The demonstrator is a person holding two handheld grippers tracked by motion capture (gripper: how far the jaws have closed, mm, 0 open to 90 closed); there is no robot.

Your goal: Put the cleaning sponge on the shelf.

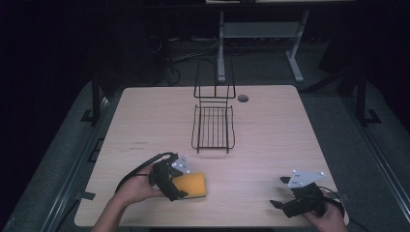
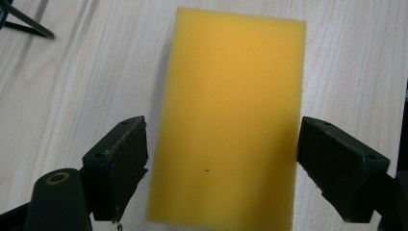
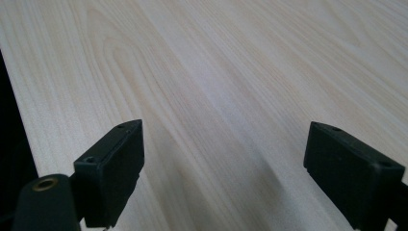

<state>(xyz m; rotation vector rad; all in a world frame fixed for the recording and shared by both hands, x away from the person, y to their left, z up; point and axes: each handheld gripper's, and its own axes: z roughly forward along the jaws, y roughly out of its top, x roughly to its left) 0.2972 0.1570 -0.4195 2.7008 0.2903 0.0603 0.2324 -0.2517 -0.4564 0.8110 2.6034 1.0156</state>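
**Sponge straddled by the left gripper**

Near the table's (image 1: 270,125) front edge, the left gripper (image 2: 222,159) is held with jaws apart around the sponge (image 2: 231,120), a gap seen at each side. The right gripper (image 3: 223,168) is spread wide, well right of the sponge. The rack (image 1: 213,126) stands beyond.

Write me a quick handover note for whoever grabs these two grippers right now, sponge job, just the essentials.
Left gripper: open, jaws either side of the yellow sponge, small gaps both sides, not yet clamped.
Right gripper: open, holding nothing, above bare table near the front right corner.
Sponge lies flat on the table, in front of the black wire rack, which holds nothing.
Done: left gripper lined up on the sponge.
Left: shut on it and lift; likely goes to the rack.
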